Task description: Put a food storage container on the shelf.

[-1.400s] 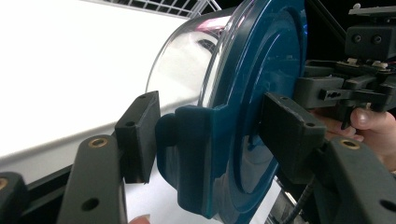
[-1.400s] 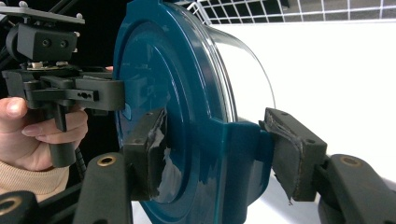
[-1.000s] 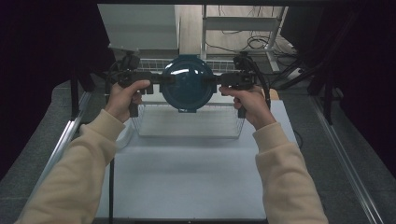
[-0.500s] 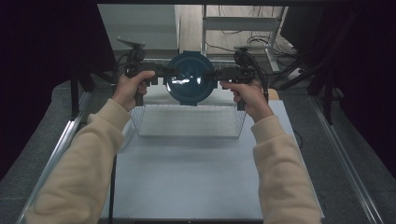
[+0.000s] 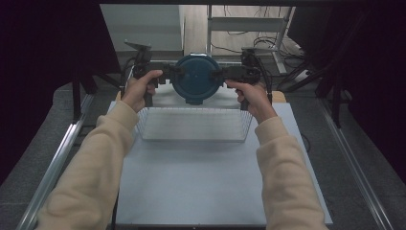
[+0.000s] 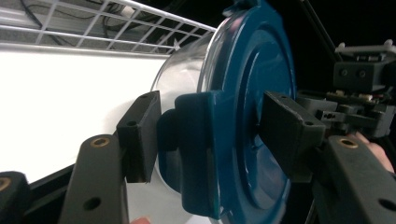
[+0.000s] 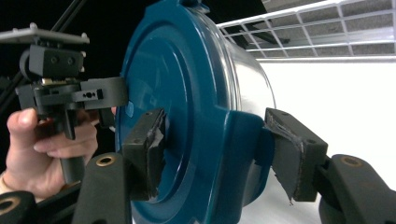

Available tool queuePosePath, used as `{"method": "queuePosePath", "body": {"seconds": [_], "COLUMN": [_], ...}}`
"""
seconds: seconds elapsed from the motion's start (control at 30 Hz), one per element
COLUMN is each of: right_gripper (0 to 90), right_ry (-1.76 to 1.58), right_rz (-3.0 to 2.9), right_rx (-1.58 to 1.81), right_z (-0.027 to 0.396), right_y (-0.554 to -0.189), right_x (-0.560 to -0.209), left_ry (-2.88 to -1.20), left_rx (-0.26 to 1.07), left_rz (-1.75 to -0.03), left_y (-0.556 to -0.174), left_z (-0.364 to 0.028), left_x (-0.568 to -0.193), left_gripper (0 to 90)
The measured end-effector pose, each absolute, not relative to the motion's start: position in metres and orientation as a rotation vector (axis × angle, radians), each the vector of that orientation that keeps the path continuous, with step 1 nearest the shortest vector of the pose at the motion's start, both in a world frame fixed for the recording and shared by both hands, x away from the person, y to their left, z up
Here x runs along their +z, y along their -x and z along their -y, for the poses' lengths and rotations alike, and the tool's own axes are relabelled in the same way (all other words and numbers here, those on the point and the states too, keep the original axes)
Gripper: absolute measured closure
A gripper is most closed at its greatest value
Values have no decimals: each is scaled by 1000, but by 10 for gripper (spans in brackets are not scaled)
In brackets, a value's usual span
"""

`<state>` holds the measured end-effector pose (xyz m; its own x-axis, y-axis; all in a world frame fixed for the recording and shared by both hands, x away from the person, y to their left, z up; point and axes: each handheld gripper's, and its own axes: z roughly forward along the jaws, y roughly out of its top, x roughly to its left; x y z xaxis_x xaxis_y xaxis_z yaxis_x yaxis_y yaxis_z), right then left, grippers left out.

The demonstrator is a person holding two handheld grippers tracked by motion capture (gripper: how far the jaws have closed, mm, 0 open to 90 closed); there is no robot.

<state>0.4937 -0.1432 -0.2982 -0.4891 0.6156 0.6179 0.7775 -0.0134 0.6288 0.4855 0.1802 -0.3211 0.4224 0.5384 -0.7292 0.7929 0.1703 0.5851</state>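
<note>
A white table point(image 5: 191, 187) is seen from the high view, with a shallow wire basket point(image 5: 194, 125) resting on its far half. Above and just beyond the basket's far rim, a round container with a blue lid point(image 5: 197, 79) is held clear of the table between two grippers, tipped so that the lid faces the person. The left gripper point(image 5: 168, 76) is clamped on the lid's latch tab point(image 6: 191, 154) at one side, its pads pressing on the tab from front and back; the right gripper point(image 5: 225, 75) is closed likewise on the opposite tab point(image 7: 238, 154). The clear body point(image 6: 180, 81) is seen behind the lid in the left gripper view. The step in hand appears to be setting the container into the basket. It is best done with both hands lowered at the same pace, so that the container is kept level between them and no tab is twisted out of a pad. The far rim of the basket should be cleared before descent, and neither grip should be loosened until the body is resting on the wire floor.
</note>
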Motion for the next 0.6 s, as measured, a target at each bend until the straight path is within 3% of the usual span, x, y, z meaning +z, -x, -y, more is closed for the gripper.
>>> {"method": "queuePosePath", "body": {"seconds": [0.3,0.6], "right_gripper": [372,370], "right_ry": [1620,1631], "right_rz": [1900,1873], "right_rx": [-1448,-1488], "right_z": [147,149], "right_y": [-511,-510], "right_x": [-314,-320], "left_ry": [-1407,-1407], "left_rx": [-328,-311], "left_rz": [-1330,-1299], "left_y": [-503,-502], "left_z": [-175,-175], "left_x": [-339,-341], "left_gripper": [399,392]}}
